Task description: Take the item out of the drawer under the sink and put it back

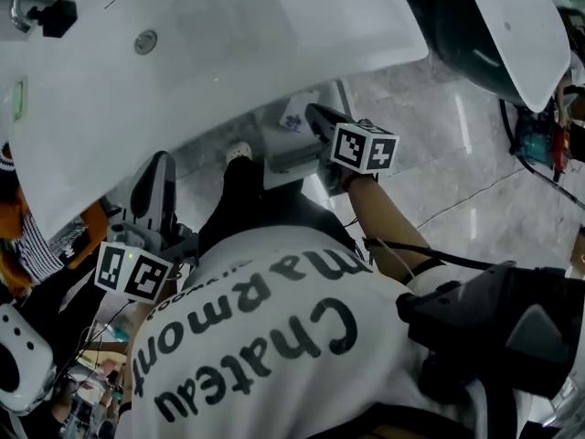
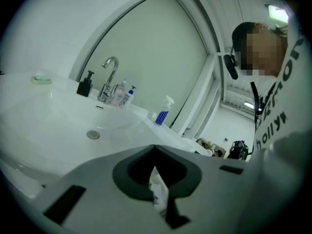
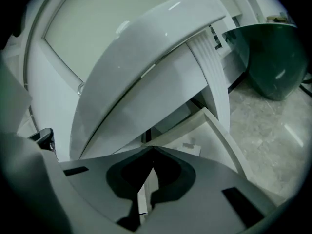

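So the drawer [image 3: 220, 130] under the sink [image 1: 228, 53] is open, and a small white packet with blue print [image 1: 294, 117] is lying flat inside it. The right hand-held gripper [image 1: 315, 115] has its jaws squeezed together with nothing in them. Its tips are aimed into the drawer, near the packet but not touching it. The left hand-held gripper [image 2: 156, 172] is off to the left, well apart from the drawer, clamped on a crumpled white scrap [image 2: 158, 191] with bluish marks (can't tell what it is).
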